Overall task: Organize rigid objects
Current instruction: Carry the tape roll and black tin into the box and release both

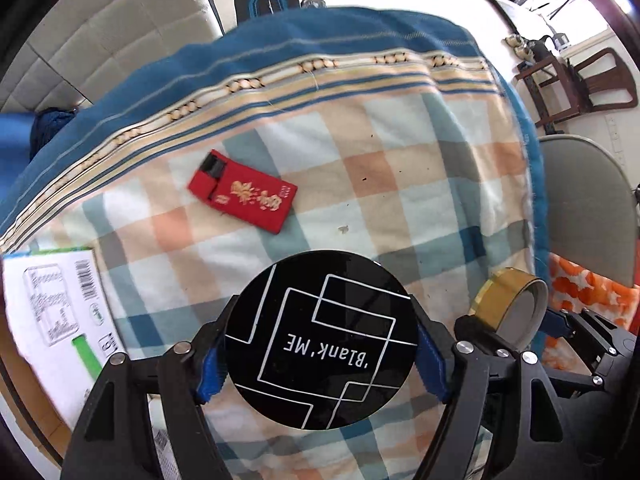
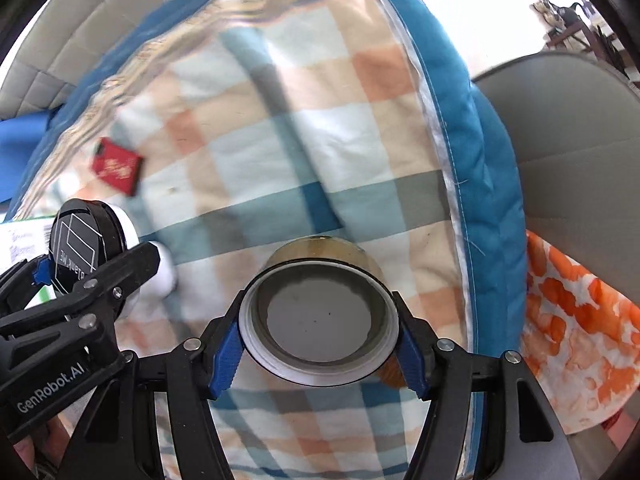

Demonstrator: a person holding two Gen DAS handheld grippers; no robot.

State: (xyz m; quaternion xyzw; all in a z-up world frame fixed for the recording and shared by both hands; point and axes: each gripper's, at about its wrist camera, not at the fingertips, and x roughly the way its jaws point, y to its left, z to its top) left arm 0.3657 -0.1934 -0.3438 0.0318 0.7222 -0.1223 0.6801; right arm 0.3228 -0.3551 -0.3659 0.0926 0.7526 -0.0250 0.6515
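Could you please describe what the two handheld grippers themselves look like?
Both the left gripper and the right gripper are matte black linkage frames joined by silver round rivets, with ridged blue fingers. White "GenRobot.AI" lettering runs along the left gripper's side. No cables or sleeves show.

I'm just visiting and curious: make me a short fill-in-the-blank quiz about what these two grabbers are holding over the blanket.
1. The left gripper is shut on a round black jar whose lid reads "Blank ____".
2. The right gripper is shut on a roll of ____-coloured tape.
3. The small box lying on the checked blanket is ____.

Missing words: ME; gold; red
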